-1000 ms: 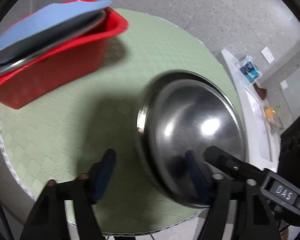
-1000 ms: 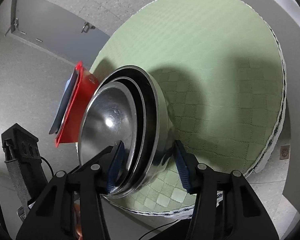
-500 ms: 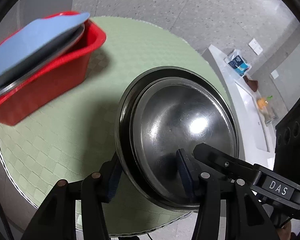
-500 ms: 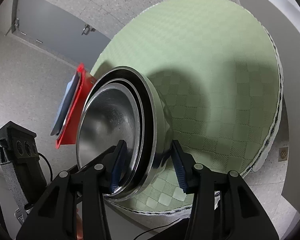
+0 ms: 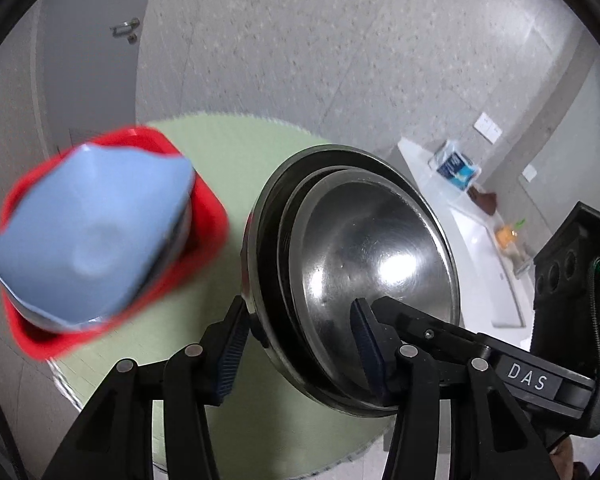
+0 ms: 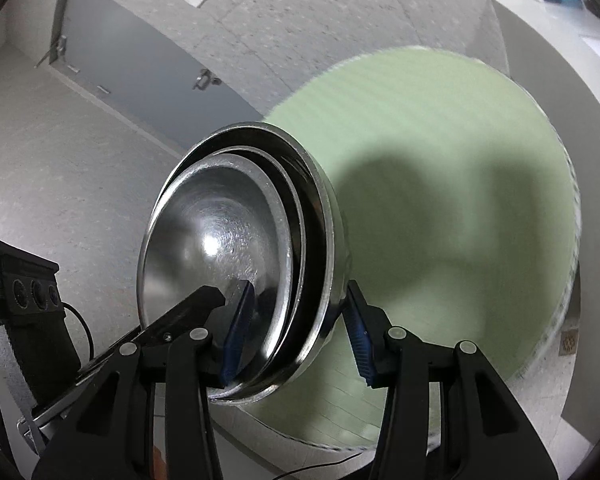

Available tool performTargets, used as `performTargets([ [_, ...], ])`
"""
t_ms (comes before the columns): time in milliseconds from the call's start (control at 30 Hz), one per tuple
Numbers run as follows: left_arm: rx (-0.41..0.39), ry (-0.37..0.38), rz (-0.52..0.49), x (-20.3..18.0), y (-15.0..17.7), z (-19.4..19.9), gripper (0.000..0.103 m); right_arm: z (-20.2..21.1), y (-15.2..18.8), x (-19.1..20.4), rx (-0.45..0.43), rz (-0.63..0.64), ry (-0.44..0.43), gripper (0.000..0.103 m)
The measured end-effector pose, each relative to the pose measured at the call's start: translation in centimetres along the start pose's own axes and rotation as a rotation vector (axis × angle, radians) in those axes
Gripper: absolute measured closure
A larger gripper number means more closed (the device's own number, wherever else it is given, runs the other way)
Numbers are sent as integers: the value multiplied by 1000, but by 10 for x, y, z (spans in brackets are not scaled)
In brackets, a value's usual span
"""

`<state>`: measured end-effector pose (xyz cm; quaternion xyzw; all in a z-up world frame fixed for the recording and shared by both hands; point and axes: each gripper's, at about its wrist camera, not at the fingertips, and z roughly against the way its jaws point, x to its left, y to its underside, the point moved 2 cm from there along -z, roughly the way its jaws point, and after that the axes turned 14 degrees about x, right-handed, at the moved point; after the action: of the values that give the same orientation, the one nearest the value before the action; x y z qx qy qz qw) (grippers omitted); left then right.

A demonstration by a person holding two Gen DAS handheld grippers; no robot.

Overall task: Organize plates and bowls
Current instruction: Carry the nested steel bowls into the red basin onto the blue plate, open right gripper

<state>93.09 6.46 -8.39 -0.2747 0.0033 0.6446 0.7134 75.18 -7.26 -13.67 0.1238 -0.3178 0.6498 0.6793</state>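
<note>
I hold a nest of steel bowls (image 5: 364,264) between my two tools, lifted above the round green counter (image 6: 460,168) and tipped on its side. The left tool (image 5: 296,344) is clamped on the rim at one side: one pad (image 5: 230,354) presses the outside wall, the other sits inside the innermost bowl. The right tool (image 6: 298,330) is clamped on the rim at the other side in the same way, one pad (image 6: 240,328) inside and one outside. In the left view I also see the right tool's finger reaching into the bowl beside my own.

The bowls are polished metal, so I judge them stiff and not fragile, but slippery — and three nested together are probably rather heavy for a thin rim grip. The inner bowls are loose in the big one and could slide out or rattle if I tip further. The rim is the only good place to hold, and two grips on opposite sides seem safer than one.

The open mouth faces sideways, toward the left camera's right side, and the rounded bottom faces the red bin (image 5: 204,216). The axis through the bowls therefore lies near horizontal. The red bin stands on the counter near the bowls, with a blue plate (image 5: 88,236) leaning in it.
</note>
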Motion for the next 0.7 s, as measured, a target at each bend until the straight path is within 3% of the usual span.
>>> performTargets([
  [367, -78, -51, 75, 73, 0, 64, 57, -30, -46, 102, 10, 139, -22, 57],
  [567, -51, -81, 161, 123, 4, 71, 56, -80, -57, 144, 87, 189, -11, 57],
  [700, -11, -95, 202, 148, 2, 67, 57, -110, -61, 150, 144, 183, -9, 57],
])
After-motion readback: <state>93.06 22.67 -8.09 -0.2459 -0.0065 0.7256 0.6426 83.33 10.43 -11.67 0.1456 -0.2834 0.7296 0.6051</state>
